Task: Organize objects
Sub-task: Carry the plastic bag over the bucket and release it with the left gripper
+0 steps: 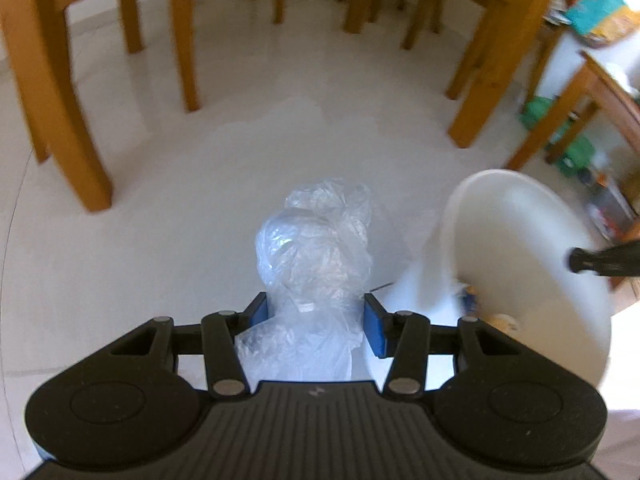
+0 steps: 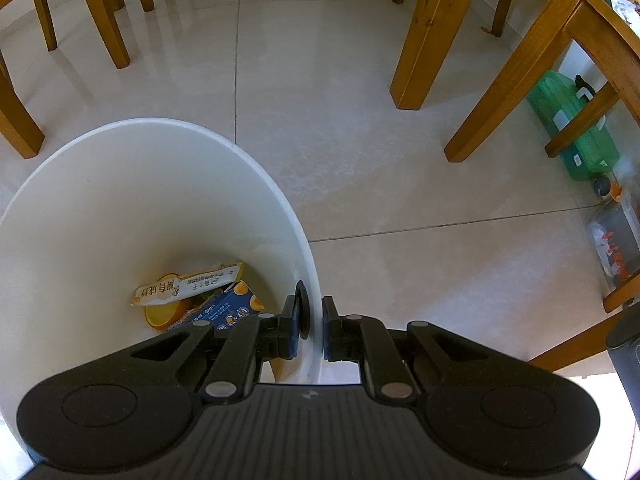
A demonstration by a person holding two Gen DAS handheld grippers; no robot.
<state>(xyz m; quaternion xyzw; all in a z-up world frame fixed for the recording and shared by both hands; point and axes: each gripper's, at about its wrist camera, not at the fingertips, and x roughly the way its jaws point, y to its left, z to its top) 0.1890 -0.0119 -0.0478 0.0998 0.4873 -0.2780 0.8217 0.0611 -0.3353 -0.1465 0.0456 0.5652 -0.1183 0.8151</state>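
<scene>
Wooden chair legs (image 2: 420, 36) stand on the tiled floor (image 2: 360, 140) beyond the fingers, a green case (image 2: 576, 136) far right.

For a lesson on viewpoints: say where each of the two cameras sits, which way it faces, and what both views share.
Left wrist: on the left gripper, facing down at the floor; its fingers clamp a crumpled plastic bag.
Right wrist: on the right gripper, facing down; its fingers pinch the white bin rim.
Shared: the bin and wooden chair legs.

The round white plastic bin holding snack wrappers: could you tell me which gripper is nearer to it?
Right. The right gripper is clamped on the round white plastic bin at its rim; the left gripper holds a crumpled clear plastic bag beside it.
</scene>
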